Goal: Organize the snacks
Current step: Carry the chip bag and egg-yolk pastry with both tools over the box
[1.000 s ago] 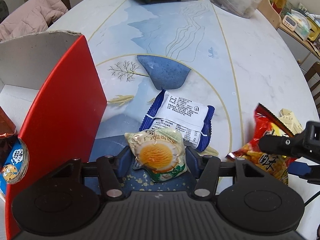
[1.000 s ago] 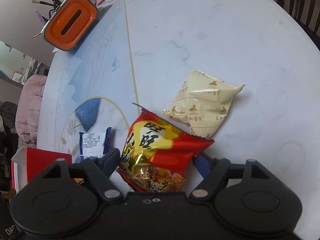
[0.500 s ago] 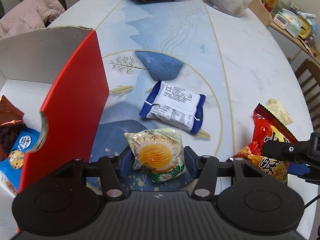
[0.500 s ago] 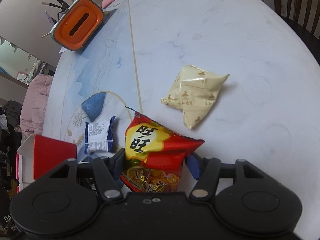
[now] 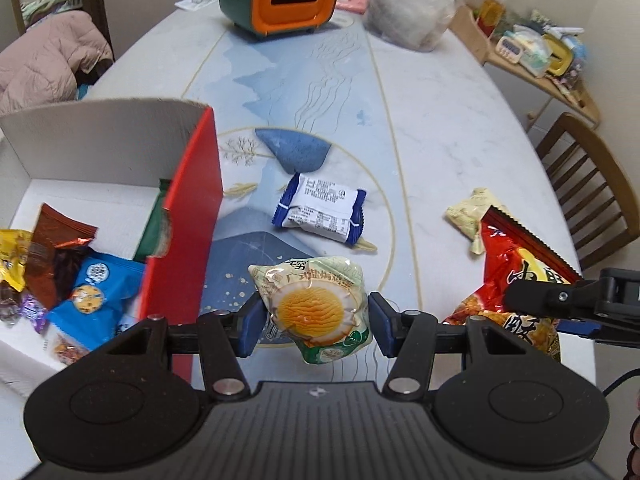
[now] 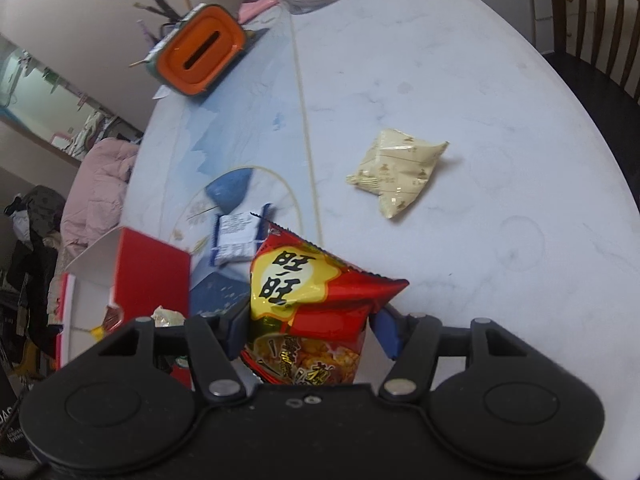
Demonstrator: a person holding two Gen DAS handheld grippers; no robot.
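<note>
Above table point(image 5: 460, 128) — both grippers angled down, gripping packets.

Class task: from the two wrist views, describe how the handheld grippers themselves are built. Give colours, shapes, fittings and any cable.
Both the left gripper and right gripper have a matte black body with a ribbed centre and two round raised discs. Black angular linkage arms with silver pivot pins carry blue pads on the jaws. A thin dark cable curves beside the left gripper. No sleeve is visible.

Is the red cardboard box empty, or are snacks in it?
Not empty. The red cardboard box holds several packets, among them a blue packet and a brown one.
</note>
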